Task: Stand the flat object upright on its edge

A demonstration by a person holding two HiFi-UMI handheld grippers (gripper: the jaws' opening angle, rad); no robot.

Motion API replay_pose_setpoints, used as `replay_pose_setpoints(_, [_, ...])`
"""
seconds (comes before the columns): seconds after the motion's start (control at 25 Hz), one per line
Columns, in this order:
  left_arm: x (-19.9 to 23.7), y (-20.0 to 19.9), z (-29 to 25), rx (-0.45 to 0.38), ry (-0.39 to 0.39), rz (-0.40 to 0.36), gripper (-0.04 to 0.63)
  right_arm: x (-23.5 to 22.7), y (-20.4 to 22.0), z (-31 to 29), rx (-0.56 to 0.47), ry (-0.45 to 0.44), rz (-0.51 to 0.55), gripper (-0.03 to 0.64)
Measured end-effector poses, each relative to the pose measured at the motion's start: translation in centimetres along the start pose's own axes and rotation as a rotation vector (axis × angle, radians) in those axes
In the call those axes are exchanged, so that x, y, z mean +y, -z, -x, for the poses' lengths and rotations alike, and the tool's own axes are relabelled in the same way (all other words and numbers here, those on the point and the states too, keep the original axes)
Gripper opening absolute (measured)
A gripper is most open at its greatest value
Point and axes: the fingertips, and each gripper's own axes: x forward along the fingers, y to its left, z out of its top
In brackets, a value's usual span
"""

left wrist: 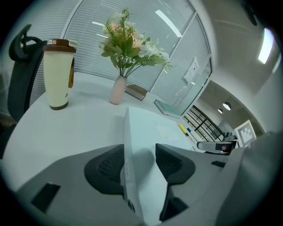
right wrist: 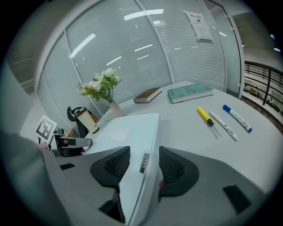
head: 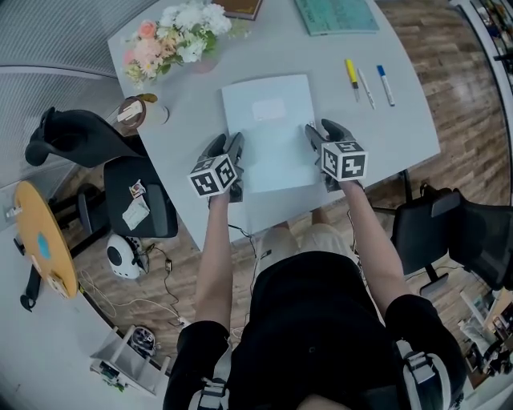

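White table (head: 405, 132), pale blue box (head: 271, 132) lying flat, left gripper (head: 227, 145), right gripper (head: 321, 130), jaws parted astride it

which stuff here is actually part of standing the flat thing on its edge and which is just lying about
In the job:
flat white object, now lying flat
left gripper, jaws open astride its left edge
right gripper, jaws open astride its right edge

Just lying about:
flower vase
lidded cup
three pens
teal book
brown book
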Motion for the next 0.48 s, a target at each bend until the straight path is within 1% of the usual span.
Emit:
replay_pose_setpoints(0.12, [0.0, 0.3, -0.7, 0.019, 0.03, 0.043, 0.231, -0.2, 0.0, -0.7, 0.013, -0.006, -0.019, 0.227])
replay_pose_setpoints(0.28, [0.3, 0.4, -1.1, 0.021, 0.052, 0.089, 0.242, -0.4, 0.3, -1.8, 0.029, -0.014, -0.047, 0.232])
replay_pose_setpoints(0.48, [0.4, 0.3, -1.5, 0.026, 0.081, 0.11, 0.242, -0.5, 0.4, -2.9, 0.048, -0.03, -0.06, 0.23])
